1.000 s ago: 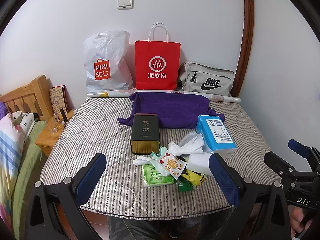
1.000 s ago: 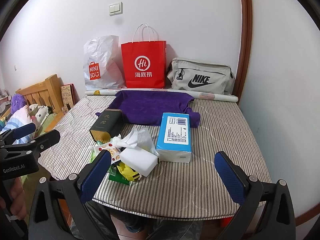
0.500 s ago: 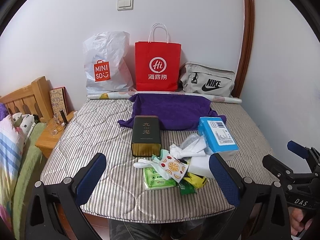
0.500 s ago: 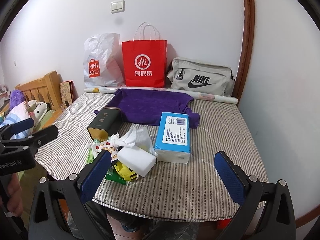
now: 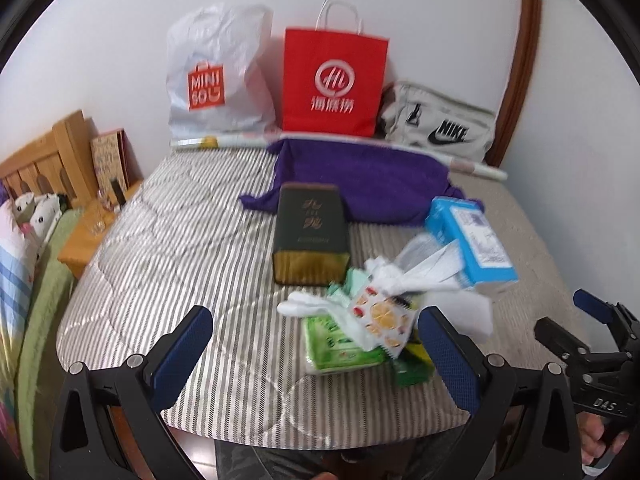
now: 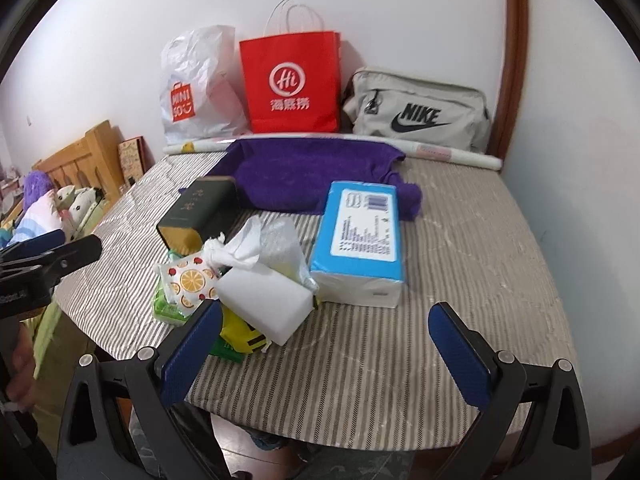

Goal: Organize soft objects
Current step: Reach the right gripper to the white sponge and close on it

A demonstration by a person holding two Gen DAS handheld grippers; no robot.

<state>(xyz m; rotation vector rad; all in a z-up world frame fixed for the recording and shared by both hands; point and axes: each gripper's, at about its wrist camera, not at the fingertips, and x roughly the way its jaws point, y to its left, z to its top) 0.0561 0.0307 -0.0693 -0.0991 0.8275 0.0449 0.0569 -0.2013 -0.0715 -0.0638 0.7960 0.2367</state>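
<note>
the soft things sit in one heap on the striped bed (image 6: 460,248), just ahead of both grippers: a fruit-print packet (image 5: 380,316) on a green wipes pack (image 5: 340,352), a crumpled white tissue (image 6: 236,250), a white foam block (image 6: 268,294), and a yellow wrapper (image 6: 240,334) under the block's near corner. the blue tissue pack (image 6: 360,236) lies touching the heap on its right, and beyond it a purple towel (image 6: 312,172) is spread toward the far end of the bed. a dark green tin (image 5: 310,226) stands just behind the heap; it looks rigid, so probably not part of the sorting.

the left gripper (image 5: 316,352) hangs over the near edge of the bed with its jaws spread wide and nothing between them; the heap lies ahead and to its right, close to the right finger. the right gripper (image 6: 324,348) is likewise wide apart and empty, with the foam block just ahead of its left finger and bare bedding straight ahead.

this reads as the approach before a first pick: nothing is held. the left view is blurred, so fine detail of the heap is unsure there.

the next move likely calls for choosing one top item, say the foam block or the fruit-print packet, lining a gripper up square over it, and closing gently enough not to drag its neighbours along.
</note>
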